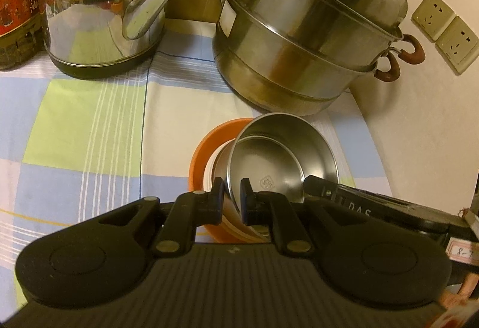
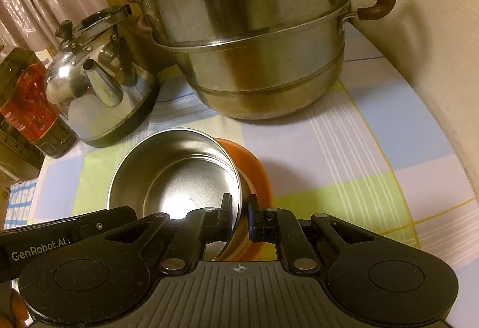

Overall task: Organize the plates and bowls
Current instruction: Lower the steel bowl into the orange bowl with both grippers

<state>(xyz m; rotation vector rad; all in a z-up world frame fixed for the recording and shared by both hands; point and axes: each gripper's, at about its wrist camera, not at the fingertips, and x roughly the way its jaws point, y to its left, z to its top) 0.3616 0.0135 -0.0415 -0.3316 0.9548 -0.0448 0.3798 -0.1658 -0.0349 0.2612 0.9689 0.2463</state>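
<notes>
Left gripper [image 1: 233,189] and right gripper [image 2: 239,206] each clamp the steel bowl's [image 1: 281,160] rim, on opposite sides. Bowl sits tilted in the orange bowl [image 1: 199,160], near the steamer [image 1: 299,37] at the table's [image 1: 89,130] far edge

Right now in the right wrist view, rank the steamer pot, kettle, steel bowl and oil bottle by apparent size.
1. Steamer pot
2. Steel bowl and kettle: look alike; the bowl is nearer the camera, so unsure.
3. Oil bottle, partly cut off at the edge.

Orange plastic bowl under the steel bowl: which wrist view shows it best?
Left wrist: the orange plastic bowl shows its left rim, wall and white inner layers beside the round steel bowl. Right wrist shows only an orange crescent behind that steel bowl.
</notes>
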